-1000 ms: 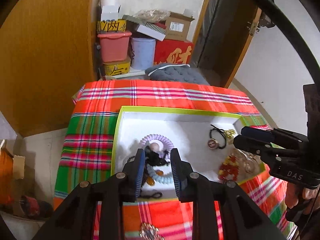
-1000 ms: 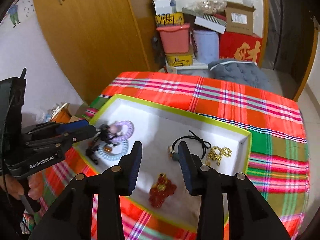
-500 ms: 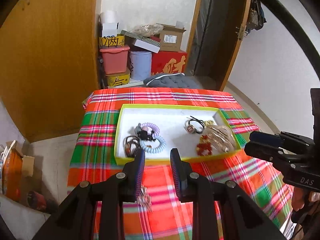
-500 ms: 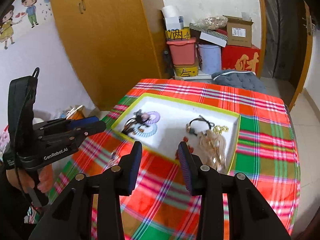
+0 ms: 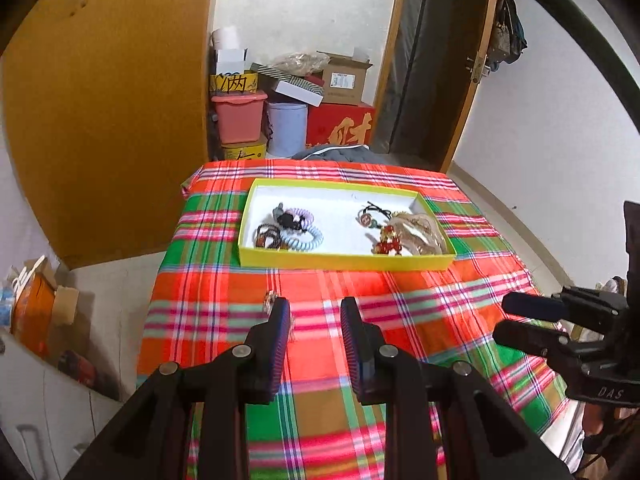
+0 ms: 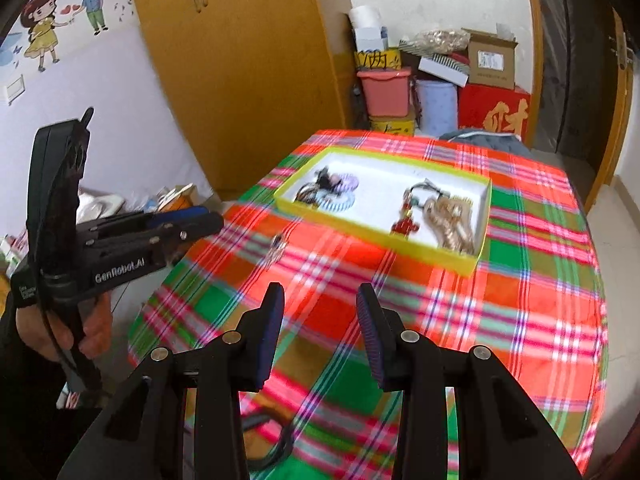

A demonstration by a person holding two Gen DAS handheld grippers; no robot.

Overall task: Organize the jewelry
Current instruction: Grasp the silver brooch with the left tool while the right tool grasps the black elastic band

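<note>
Left-wrist view: left gripper [image 5: 315,316], jaws apart and empty, has backed away from the yellow tray [image 5: 344,259], now at twelve o'clock on the plaid cloth [image 5: 400,320]; a small trinket [image 5: 269,303] lies by its left finger. Right-wrist view: right gripper [image 6: 320,304], likewise parted and empty, has also retreated; the tray [image 6: 400,243] sits at one o'clock, jewelry [image 6: 448,220] inside.

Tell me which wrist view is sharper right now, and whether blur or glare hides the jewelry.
Left wrist view: fairly sharp, the yellow tray and its coiled hair ties are readable, with only fisheye bending at the edges. Right wrist view: motion-blurred, the tablecloth stripes smear and the loose trinket on the cloth is indistinct. No strong glare in either view.
</note>
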